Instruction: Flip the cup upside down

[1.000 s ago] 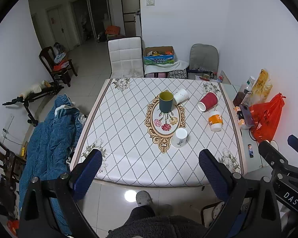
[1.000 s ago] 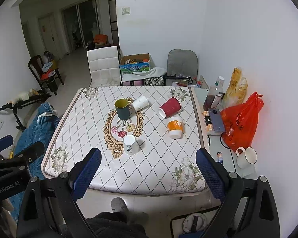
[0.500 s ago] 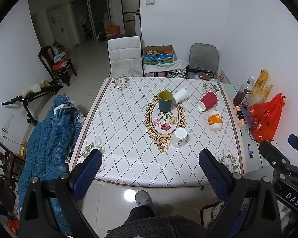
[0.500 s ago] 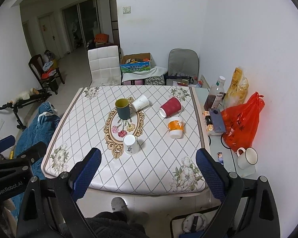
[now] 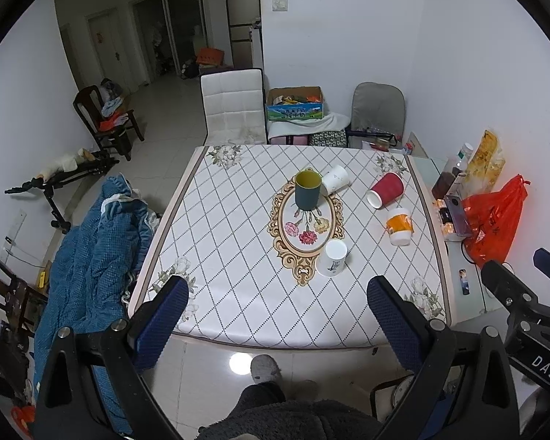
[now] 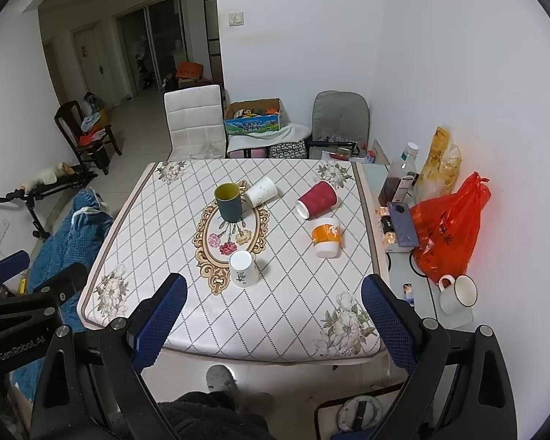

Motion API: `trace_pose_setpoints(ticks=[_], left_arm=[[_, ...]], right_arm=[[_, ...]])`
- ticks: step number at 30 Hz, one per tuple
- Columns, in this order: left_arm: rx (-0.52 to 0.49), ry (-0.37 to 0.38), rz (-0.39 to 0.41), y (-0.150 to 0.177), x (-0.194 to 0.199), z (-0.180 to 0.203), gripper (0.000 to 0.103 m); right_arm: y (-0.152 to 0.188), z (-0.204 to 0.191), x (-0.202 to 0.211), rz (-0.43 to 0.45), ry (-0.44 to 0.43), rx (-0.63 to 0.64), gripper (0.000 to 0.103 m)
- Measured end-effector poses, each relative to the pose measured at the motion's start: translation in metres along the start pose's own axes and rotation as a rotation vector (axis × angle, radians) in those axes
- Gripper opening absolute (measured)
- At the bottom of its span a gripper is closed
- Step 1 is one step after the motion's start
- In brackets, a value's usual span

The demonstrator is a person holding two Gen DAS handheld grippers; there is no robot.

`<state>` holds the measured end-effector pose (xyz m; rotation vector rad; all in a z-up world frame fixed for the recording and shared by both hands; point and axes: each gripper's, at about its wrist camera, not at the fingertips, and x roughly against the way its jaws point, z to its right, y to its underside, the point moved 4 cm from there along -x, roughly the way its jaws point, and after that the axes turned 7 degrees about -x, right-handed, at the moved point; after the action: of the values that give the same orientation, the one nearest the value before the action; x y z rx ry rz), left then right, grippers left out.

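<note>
Several cups sit on the patterned table. A dark teal cup stands upright at the centre. A white paper cup lies on its side behind it. A red cup lies on its side at the right. An orange-and-white cup and a white printed cup stand upside down. My left gripper and right gripper are both open and empty, held high over the table's near edge.
A side table at the right holds an orange plastic bag, a bottle and a white mug. A white chair and a grey chair stand behind the table. A blue quilt lies at the left.
</note>
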<state>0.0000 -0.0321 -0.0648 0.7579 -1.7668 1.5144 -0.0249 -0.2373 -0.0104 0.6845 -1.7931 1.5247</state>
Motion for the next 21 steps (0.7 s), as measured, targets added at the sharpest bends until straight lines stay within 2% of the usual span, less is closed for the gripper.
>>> trace_pose_setpoints(ticks=[21], left_arm=[[0.015, -0.011, 0.015, -0.0063, 0.0008, -0.0056, 0.102]], right_arm=[[-0.0059, 0.0031, -0.0004, 0.017, 0.003, -0.012, 0.099]])
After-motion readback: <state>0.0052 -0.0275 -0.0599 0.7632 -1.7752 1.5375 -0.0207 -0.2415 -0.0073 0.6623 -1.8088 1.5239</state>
